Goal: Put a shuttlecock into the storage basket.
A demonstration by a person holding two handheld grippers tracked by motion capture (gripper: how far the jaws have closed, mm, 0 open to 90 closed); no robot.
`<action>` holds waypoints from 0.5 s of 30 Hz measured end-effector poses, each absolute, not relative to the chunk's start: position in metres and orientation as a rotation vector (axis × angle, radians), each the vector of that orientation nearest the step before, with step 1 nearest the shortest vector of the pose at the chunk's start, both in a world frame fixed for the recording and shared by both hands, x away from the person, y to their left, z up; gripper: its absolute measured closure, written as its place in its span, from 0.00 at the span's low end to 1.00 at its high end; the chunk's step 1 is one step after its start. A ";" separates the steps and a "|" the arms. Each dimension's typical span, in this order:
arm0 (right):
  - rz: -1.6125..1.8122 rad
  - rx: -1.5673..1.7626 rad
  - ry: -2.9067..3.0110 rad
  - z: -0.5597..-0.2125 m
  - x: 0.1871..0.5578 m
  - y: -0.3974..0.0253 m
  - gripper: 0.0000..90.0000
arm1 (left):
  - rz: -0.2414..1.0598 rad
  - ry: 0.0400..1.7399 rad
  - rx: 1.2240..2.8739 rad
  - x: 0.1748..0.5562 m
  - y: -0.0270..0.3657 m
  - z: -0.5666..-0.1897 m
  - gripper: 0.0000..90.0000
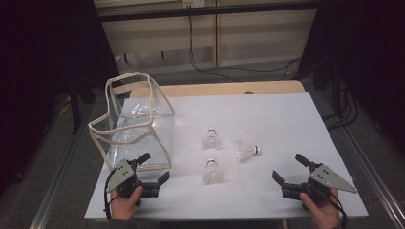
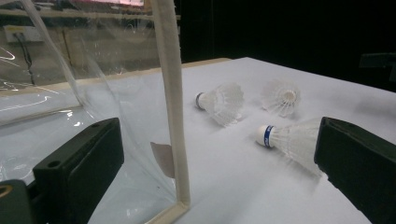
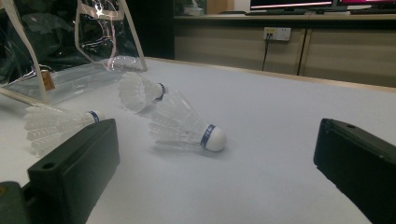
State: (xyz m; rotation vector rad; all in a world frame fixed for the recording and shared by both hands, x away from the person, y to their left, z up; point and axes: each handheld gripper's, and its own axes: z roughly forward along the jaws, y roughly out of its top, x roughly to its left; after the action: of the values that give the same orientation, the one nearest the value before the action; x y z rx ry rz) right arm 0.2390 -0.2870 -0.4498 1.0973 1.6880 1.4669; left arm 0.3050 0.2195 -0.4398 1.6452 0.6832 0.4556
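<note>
Shuttlecocks lie on the white table (image 1: 286, 119), three of them, beside a clear bag (image 1: 131, 121). Nearest, the front shuttlecock (image 1: 213, 172) stands cork-up between both hands, at about two o'clock from the left gripper (image 1: 153, 172), which looks closer to it. Both it and the right gripper (image 1: 289, 169) have jaws spread wide, holding nothing. Farther off, another stands (image 1: 211, 139), and one lies sideways (image 1: 247, 150), cork toward three o'clock.

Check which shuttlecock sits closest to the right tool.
The rightmost shuttlecock, lying with its cork toward the right tool. The other two lie farther left.
</note>
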 end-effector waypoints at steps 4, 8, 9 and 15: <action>1.466 1.089 1.700 -0.450 0.240 -0.287 0.01 | 0.456 0.685 1.653 0.305 0.220 -0.439 0.02; 1.469 1.078 1.700 -0.450 0.240 -0.285 0.01 | 0.444 0.681 1.656 0.305 0.218 -0.440 0.02; 1.470 1.079 1.700 -0.450 0.240 -0.285 0.01 | 0.448 0.677 1.659 0.305 0.218 -0.440 0.02; 1.470 1.073 1.704 -0.450 0.242 -0.285 0.01 | 0.427 0.668 1.663 0.304 0.214 -0.439 0.01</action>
State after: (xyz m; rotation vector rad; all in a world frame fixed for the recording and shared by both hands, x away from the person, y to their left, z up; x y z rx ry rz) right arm 0.2419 -0.2850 -0.4501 1.0731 1.7042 1.4695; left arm 0.3039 0.2145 -0.4389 1.6631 0.6677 0.4274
